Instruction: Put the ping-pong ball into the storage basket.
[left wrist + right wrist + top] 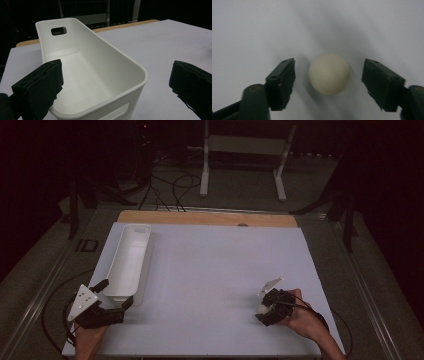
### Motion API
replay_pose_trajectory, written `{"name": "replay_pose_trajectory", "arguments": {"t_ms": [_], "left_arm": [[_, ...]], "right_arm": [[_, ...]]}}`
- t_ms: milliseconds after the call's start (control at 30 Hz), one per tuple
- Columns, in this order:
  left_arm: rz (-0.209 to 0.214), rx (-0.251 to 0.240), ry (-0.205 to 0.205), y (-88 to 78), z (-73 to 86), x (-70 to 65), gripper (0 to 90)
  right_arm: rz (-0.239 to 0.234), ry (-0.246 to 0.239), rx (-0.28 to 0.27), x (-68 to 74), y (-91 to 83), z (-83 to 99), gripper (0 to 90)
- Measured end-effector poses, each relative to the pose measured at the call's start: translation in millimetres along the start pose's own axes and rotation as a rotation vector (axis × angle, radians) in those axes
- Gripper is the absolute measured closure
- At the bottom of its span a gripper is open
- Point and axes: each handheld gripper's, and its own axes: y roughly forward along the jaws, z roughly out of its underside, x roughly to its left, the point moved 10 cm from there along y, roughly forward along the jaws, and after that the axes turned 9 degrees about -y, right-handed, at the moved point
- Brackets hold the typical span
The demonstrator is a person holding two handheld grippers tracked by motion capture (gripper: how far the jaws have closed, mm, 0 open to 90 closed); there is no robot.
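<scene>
We see the white ball [329,74] between the jaws of the right gripper [328,82] blurred at its edges. The white bin [90,75] between the left gripper's [116,82] jaws is cut off at the bottom edge.
</scene>
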Motion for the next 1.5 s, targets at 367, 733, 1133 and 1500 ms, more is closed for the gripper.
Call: {"name": "replay_pose_trajectory", "arguments": {"t_ms": [367,733,1133,1500], "left_arm": [[-0.001,-0.001,0.0,-0.1,-0.2,0.0,0.0],[0.0,0.0,-0.001,0.2,0.0,-0.1,0.0],[0.001,0.002,0.002,0.9,0.4,-0.4,0.0],[0.006,0.011,0.006,2.9,2.2,-1.7,0.0]], "right_arm": [[-0.018,0.0,0.024,-0.1,5.3,3.5,41.4],[-0.018,-0.017,0.051,0.1,6.9,6.7,50.1],[-0.019,0.005,0.003,0.0,-4.2,-1.3,50.2],[0.007,0.012,-0.017,-4.3,-11.5,-6.3,50.1]]}}
